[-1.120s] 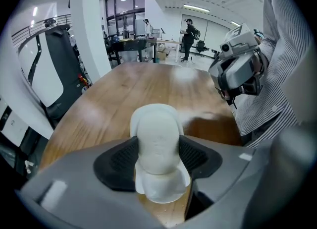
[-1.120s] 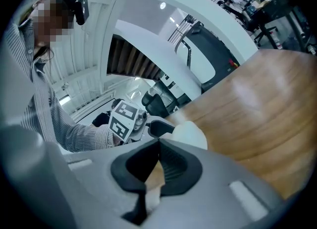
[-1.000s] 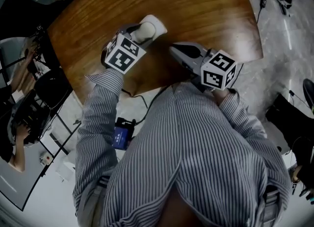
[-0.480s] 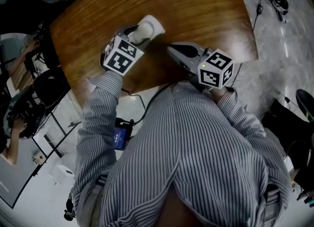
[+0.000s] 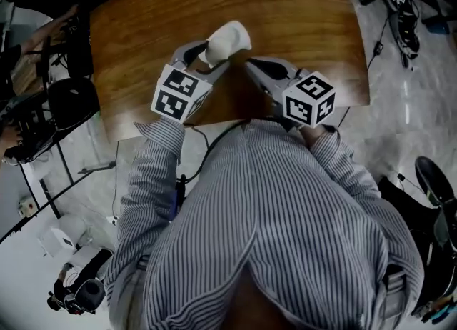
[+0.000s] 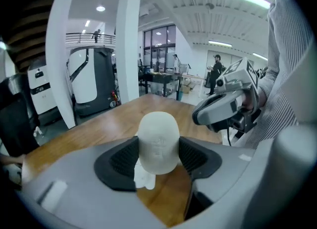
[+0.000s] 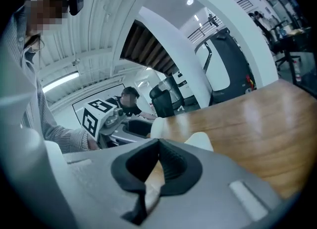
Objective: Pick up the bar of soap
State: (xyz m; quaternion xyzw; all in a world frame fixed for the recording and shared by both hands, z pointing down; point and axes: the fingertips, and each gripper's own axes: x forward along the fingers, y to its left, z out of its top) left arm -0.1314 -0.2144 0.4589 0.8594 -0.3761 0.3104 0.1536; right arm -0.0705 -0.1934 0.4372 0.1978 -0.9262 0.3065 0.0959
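Observation:
The white oval bar of soap (image 5: 227,40) is held above the wooden table (image 5: 285,7) in my left gripper (image 5: 207,56). In the left gripper view the soap (image 6: 157,141) stands upright, pinched between the two black pads (image 6: 121,159). My right gripper (image 5: 255,71) hovers just right of it over the table's near edge, its jaws closed together with nothing between them. In the right gripper view the black pads (image 7: 171,166) meet, and the soap (image 7: 159,128) and the left gripper (image 7: 126,126) show beyond them.
The round wooden table's near edge (image 5: 214,123) runs just under both grippers. Chairs and equipment (image 5: 50,114) stand on the floor at the left, cables and gear (image 5: 400,7) at the right. A person's striped shirt (image 5: 271,221) fills the lower part of the head view.
My left gripper has carried the soap a little to the right and farther up. The right gripper has shifted slightly left toward it.

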